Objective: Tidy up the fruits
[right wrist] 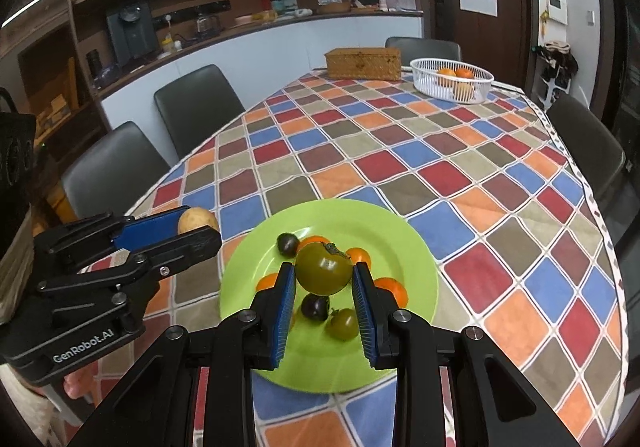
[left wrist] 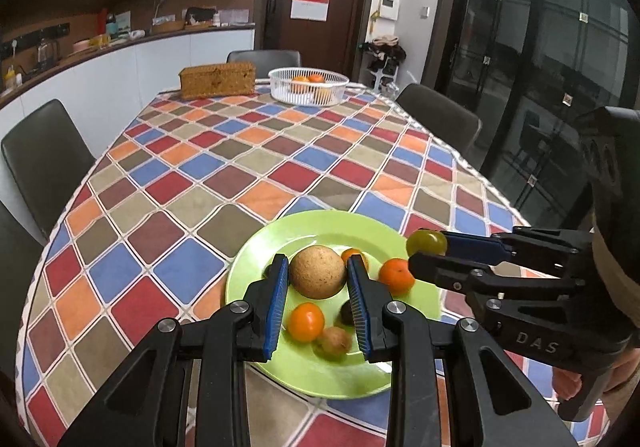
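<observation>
A green plate point(left wrist: 320, 225) point(right wrist: 408, 247) near the table's front edge holds several small fruits: oranges point(left wrist: 306, 321) point(right wrist: 360, 254), dark plums point(right wrist: 288, 243) and a small green tomato point(right wrist: 342, 323). My left gripper point(left wrist: 318, 275) is shut on a round tan fruit point(left wrist: 317, 271) above the plate; it also shows in the right wrist view point(right wrist: 198, 221). My right gripper point(right wrist: 324, 279) is shut on a large green tomato point(right wrist: 324, 267) above the plate, also seen in the left wrist view point(left wrist: 426, 242).
A white basket point(left wrist: 307, 85) point(right wrist: 452, 81) with oranges stands at the table's far end beside a wicker box point(left wrist: 218, 80) point(right wrist: 363, 63). Dark chairs point(left wrist: 44, 155) point(right wrist: 196, 103) line the table. A checkered cloth point(left wrist: 240, 151) covers the table.
</observation>
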Motion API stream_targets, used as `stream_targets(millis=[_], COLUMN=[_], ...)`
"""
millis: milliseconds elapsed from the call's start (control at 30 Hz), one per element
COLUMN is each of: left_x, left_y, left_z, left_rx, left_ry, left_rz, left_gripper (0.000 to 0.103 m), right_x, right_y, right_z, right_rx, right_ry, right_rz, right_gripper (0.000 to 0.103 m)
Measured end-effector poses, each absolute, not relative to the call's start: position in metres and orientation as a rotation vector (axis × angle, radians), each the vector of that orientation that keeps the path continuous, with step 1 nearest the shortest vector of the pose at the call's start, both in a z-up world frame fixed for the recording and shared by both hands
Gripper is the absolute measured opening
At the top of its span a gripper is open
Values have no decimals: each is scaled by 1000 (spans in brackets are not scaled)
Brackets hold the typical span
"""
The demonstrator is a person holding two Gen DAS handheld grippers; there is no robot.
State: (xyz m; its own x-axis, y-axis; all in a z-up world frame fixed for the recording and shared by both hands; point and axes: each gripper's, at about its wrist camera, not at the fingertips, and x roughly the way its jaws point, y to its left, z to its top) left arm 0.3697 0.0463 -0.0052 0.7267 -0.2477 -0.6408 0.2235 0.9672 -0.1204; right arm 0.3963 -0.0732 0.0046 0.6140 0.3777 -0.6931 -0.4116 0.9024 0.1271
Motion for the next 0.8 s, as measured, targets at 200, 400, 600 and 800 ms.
stream_targets(millis=[200, 400, 600, 800], left_x=[390, 402, 409, 406], left_y=[47, 45, 44, 41], left_z=[-27, -44, -55, -54], left_rx=[-8, -7, 7, 30], left_ry=[756, 792, 821, 816], left_rz=[-257, -265, -257, -251], left_gripper=[30, 30, 30, 38], right_x=[412, 420, 426, 427], right_y=[-69, -64, -64, -65], right_z=[-11, -27, -39, -44], right_rx=[-57, -73, -64, -56], right_ry=[832, 867, 890, 895], right_rz=[442, 434, 426, 414], right_gripper=[30, 30, 30, 31])
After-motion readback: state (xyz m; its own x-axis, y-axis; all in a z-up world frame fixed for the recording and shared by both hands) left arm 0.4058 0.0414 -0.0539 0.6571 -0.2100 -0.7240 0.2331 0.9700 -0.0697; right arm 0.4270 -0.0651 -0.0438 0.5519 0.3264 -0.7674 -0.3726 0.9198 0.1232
